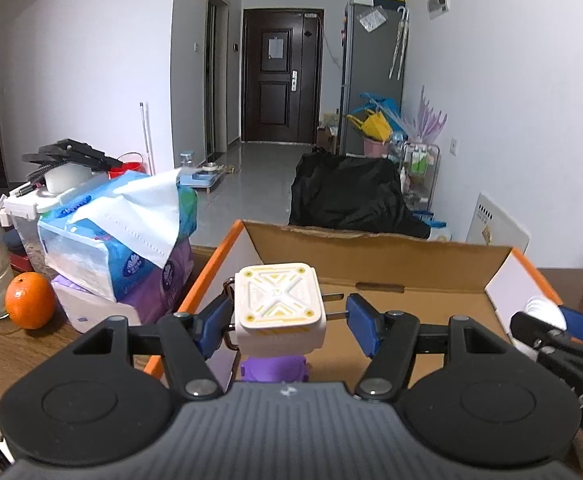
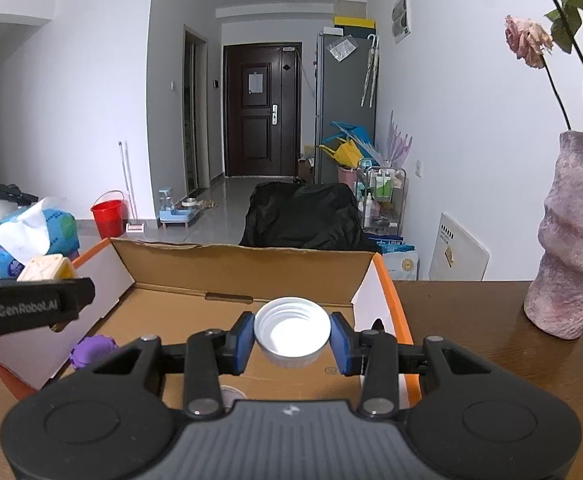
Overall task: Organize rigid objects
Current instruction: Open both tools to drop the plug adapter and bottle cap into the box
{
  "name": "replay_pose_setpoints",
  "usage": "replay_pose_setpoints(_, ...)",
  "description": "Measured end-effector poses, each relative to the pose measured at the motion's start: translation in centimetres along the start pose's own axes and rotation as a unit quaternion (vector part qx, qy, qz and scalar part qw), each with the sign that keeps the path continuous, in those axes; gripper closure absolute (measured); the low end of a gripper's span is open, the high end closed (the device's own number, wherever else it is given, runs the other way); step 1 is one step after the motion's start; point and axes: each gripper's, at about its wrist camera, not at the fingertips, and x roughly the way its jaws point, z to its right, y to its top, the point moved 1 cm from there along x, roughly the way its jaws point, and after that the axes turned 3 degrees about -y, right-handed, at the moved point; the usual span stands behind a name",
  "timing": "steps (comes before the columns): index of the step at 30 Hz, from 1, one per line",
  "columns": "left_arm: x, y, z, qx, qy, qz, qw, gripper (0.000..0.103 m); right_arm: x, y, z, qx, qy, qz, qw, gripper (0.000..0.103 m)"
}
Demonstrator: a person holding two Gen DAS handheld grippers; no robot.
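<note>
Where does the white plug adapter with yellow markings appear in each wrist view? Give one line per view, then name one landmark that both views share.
Left wrist view: the plug adapter sits at centre, between the left gripper fingers, above the cardboard box.
Right wrist view: the plug adapter shows at the left edge, above the box's left wall.
Shared landmark: the dark door.

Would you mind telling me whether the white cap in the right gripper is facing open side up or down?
Open side up: the white cap shows its threaded inside and hollow bottom to the right wrist camera.
</note>
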Motion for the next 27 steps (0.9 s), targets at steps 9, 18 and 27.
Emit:
replay_pose_setpoints(9,0.7,0.0,-0.6,0.002,-0.006,-0.016,0.9999,0.037,0.8,-0.2,-0.3,-0.013,-0.005,-0.015,1.000,0.061)
replay_pose_setpoints(18,-0.9,0.9,-2.0,-0.015,0.021,0.024,0.9994,0.000,1.0,-0.3,0.5,0.004,-0.017,-0.023,1.000,0.000)
replay_pose_setpoints(27,-1.8,0.8,-1.9,-0.019,0.026,0.015,0.9994,0.000,0.0,-0.1,0.5,0.005,-0.013,-0.016,1.000,0.000)
